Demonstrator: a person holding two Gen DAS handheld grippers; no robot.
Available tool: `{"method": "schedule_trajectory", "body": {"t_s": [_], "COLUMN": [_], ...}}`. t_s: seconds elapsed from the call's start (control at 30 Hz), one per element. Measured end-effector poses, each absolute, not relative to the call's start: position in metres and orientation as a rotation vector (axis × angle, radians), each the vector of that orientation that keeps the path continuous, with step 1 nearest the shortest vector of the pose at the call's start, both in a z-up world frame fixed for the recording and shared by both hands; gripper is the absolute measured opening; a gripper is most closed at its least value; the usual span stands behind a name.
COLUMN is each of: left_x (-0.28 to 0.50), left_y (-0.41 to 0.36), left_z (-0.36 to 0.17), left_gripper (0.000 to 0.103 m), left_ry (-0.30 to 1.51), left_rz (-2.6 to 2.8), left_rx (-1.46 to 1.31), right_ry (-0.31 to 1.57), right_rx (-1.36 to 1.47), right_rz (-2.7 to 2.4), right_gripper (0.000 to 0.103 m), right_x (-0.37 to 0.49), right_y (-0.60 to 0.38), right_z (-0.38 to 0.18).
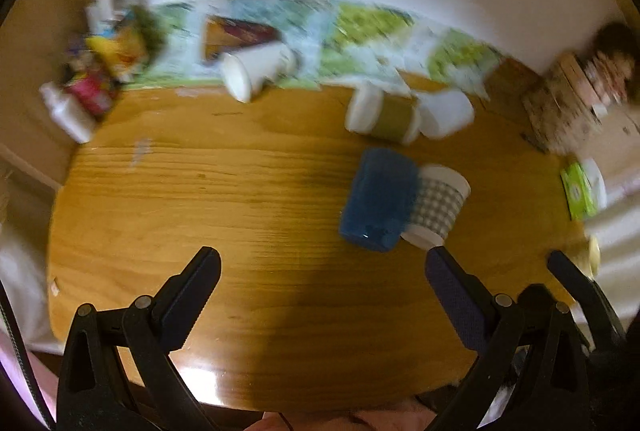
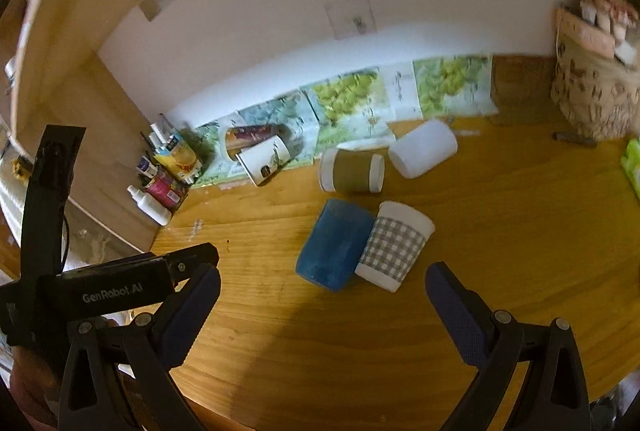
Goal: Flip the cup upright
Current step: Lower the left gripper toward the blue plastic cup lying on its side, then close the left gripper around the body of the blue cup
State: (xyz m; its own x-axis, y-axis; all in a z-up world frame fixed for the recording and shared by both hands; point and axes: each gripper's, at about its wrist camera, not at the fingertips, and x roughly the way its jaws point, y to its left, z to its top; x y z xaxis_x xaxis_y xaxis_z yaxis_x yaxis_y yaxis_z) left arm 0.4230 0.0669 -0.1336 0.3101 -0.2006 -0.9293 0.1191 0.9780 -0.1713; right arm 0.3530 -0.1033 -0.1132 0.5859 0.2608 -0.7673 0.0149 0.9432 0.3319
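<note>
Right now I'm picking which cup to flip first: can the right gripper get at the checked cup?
Probably yes. The right gripper is open, the checked cup lies just ahead, though the blue cup touches its side.

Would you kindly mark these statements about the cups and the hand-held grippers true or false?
1. The blue cup lies on its side. True.
2. The checked cup stands apart from the blue cup. False: they touch.
3. The right hand-held gripper grips a cup. False: it is open and empty.
4. The left hand-held gripper is open. True.
5. The brown-sleeved cup stands upright. False: it lies on the wooden table.
</note>
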Motion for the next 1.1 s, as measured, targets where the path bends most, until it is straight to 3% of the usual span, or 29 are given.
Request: {"method": "schedule_trajectory", "body": {"t_s": [0.33, 0.97, 1.1], "left_x": [0.47, 0.515, 0.519], "left_y": [0.032, -0.018, -0.016], "left_z": [-0.18, -0.233, -0.24], "left_gripper": [0.102, 0.102, 0.097], "left_ry": [1.405, 1.526, 1.549], "left_rz": [-0.358, -0.39, -0.392], "left_rx": [0.048, 0.116, 0.106], "right_ry": [1.046, 1.104, 1.107], "right_rx": [0.409, 0.432, 0.439], "right_rz": [0.071, 0.009, -0.014], "right_gripper": [0.103, 0.103, 0.103], "right_x": [0.362, 0.366, 0.364], "right_y": [-0.116, -0.132, -0.138], "right_z": [-0.154, -0.179, -0.18]}}
